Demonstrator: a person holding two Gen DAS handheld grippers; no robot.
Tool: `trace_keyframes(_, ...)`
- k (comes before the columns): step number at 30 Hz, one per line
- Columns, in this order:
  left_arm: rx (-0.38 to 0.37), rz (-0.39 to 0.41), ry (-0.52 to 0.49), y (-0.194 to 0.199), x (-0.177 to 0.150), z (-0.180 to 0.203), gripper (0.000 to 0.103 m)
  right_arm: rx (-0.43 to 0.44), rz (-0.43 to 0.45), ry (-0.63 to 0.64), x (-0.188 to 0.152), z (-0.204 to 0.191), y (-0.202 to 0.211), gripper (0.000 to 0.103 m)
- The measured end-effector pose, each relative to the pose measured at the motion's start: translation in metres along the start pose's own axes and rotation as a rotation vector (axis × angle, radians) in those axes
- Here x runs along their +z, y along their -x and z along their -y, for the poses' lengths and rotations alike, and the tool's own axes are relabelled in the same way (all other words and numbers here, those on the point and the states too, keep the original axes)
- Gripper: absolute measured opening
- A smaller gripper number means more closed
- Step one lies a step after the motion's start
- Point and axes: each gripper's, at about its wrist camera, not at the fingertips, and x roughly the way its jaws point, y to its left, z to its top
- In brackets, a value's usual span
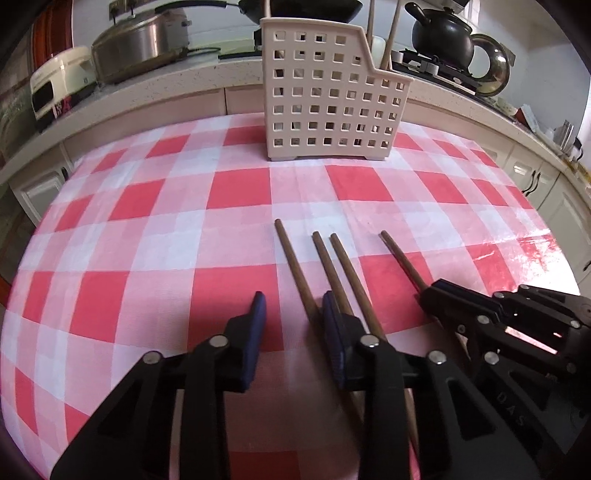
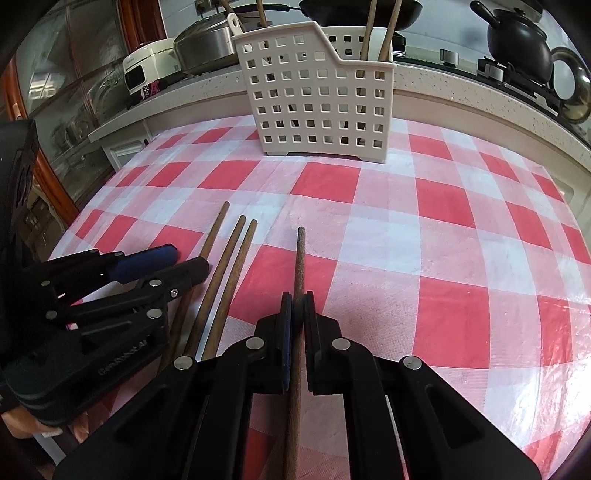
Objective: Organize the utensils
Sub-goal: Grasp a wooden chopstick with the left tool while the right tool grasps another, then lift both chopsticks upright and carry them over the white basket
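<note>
Several brown wooden chopsticks lie side by side on the red and white checked tablecloth (image 1: 147, 229). My left gripper (image 1: 293, 306) is open just above the cloth, its right finger over the leftmost chopstick (image 1: 295, 266). Two more chopsticks (image 1: 341, 273) lie to its right. My right gripper (image 2: 297, 306) is shut on the rightmost chopstick (image 2: 300, 258), low over the cloth; it also shows in the left wrist view (image 1: 436, 295). A white perforated utensil holder (image 1: 332, 99) stands at the table's far edge with two chopsticks (image 2: 380, 33) upright in its low compartment.
Behind the table runs a speckled counter (image 1: 184, 85) with a steel pan (image 1: 140, 48), a white appliance (image 1: 59, 85) and a black kettle (image 1: 443, 33) on a stove. The left gripper shows at the left of the right wrist view (image 2: 177, 266).
</note>
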Motion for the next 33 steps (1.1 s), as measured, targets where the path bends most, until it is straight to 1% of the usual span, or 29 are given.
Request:
trace_keyframes(2,0.002,0.007,-0.021,-0.001,0.000,0.004,0.016,-0.003,0.000,0.001,0.000,-0.001,0.000,0.006)
trace_keyframes(4,-0.005,0.007,-0.028,-0.002,0.000,0.006,0.010,-0.002,-0.001,-0.001,0.000,0.000,-0.001,0.007)
trace_keyframes(9,-0.036,0.006,-0.025,-0.001,0.000,0.001,0.008,-0.017,-0.009,0.021,0.003,-0.002,-0.002,0.007)
trace_keyframes(15,-0.083,0.001,-0.014,-0.001,0.001,-0.006,0.007,-0.038,-0.016,0.070,0.005,-0.006,-0.005,0.007)
trace_keyframes(18,-0.104,-0.006,0.001,0.000,0.001,-0.009,0.006,-0.018,-0.012,0.046,0.005,-0.002,-0.005,0.006)
trace_keyframes(20,-0.102,0.006,0.002,0.005,0.000,-0.011,0.006,-0.005,-0.003,0.027,0.004,0.001,-0.002,0.006)
trace_keyframes(25,-0.096,0.077,0.011,0.028,0.005,-0.015,0.006,0.031,0.082,-0.005,0.010,0.004,0.018,0.006)
trace_keyframes(33,-0.078,0.244,0.035,0.075,0.013,-0.026,0.006,0.052,0.271,-0.011,0.022,-0.001,0.062,0.006)
